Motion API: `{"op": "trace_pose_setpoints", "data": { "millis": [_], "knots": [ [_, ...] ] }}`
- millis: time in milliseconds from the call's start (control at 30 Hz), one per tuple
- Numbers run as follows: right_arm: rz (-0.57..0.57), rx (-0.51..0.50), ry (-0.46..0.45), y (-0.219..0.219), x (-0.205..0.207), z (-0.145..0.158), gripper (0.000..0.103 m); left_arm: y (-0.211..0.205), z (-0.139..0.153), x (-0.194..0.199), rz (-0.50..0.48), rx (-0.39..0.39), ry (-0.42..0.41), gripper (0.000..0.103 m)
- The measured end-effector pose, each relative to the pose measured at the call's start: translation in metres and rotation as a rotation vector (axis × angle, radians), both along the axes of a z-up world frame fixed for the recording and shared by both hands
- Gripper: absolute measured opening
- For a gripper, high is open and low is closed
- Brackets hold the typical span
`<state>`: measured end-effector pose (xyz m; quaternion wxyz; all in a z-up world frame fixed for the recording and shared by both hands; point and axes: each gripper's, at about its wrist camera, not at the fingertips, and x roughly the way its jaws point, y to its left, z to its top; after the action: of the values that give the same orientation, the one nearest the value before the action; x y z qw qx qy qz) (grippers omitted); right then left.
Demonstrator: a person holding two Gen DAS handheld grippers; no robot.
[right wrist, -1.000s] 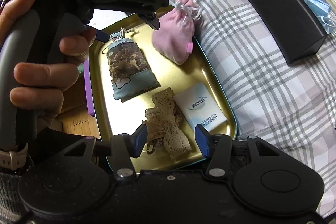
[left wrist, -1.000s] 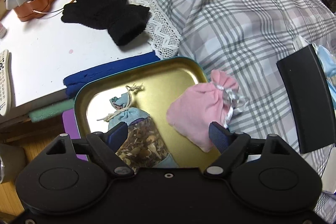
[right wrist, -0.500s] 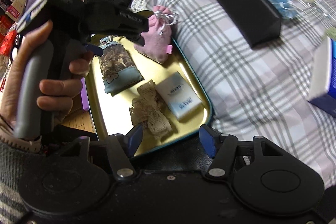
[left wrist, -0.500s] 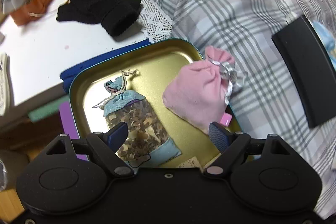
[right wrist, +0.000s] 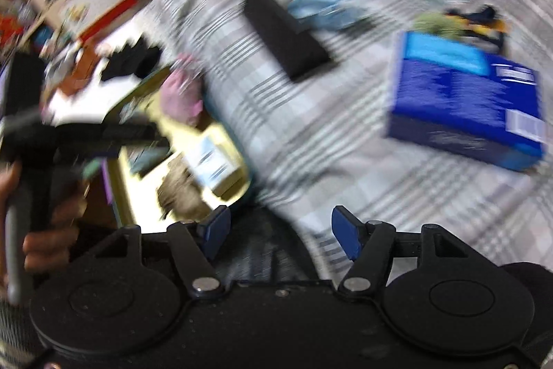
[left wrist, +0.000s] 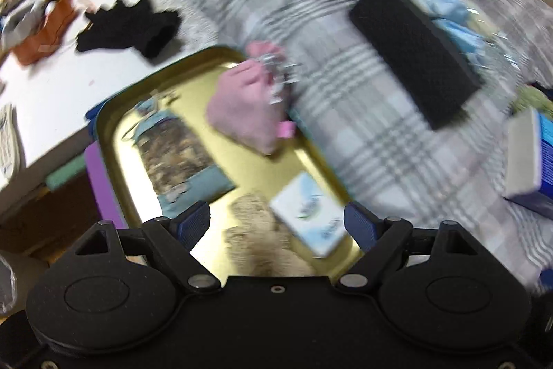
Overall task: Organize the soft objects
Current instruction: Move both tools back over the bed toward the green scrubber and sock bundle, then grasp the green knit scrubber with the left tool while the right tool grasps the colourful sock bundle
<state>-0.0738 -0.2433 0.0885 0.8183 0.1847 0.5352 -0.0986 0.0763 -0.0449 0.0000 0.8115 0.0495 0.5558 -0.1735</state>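
Note:
A gold tin tray (left wrist: 114,144) with a teal rim holds a pink pouch (left wrist: 245,106), a potpourri sachet (left wrist: 176,158), a lace bundle (left wrist: 255,230) and a white packet (left wrist: 307,213). The tray also shows blurred in the right wrist view (right wrist: 131,206). My left gripper (left wrist: 276,223) is open and empty above the tray's near end. My right gripper (right wrist: 280,234) is open and empty over the plaid cloth (right wrist: 311,144), to the right of the tray. Both views are motion-blurred.
A black case (left wrist: 414,57) and blue face masks (left wrist: 449,12) lie on the plaid cloth. A blue box (right wrist: 466,106) sits at the right. Black gloves (left wrist: 131,26) and an orange tin (left wrist: 34,44) lie on the white table (left wrist: 52,99) at the left.
Both grippers have pulled back and swung right. The left view now takes in the whole tray. The right gripper has left the tray and is over the plaid cloth.

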Motion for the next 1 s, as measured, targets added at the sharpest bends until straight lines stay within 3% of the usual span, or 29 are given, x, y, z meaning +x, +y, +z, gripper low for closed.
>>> {"op": "trace_pose_setpoints", "data": {
  "millis": [333,533,700,1000],
  "knots": [
    [-0.317,-0.092,-0.104,-0.117,-0.033,0.034,0.065,-0.080,0.064,-0.007,-0.169,-0.055,-0.057,0.081],
    [-0.441,-0.160,-0.116,-0.176,-0.025,0.037,0.073,-0.121,0.081,-0.002,-0.218,-0.042,-0.091,0.082],
    [-0.478,-0.183,-0.093,-0.208,0.004,0.021,0.081,-0.146,0.077,0.004,-0.241,-0.022,-0.074,0.083],
    [-0.440,-0.194,-0.086,-0.220,0.070,-0.011,0.100,-0.173,0.066,0.014,-0.264,0.021,-0.041,0.083]
  ]
}}
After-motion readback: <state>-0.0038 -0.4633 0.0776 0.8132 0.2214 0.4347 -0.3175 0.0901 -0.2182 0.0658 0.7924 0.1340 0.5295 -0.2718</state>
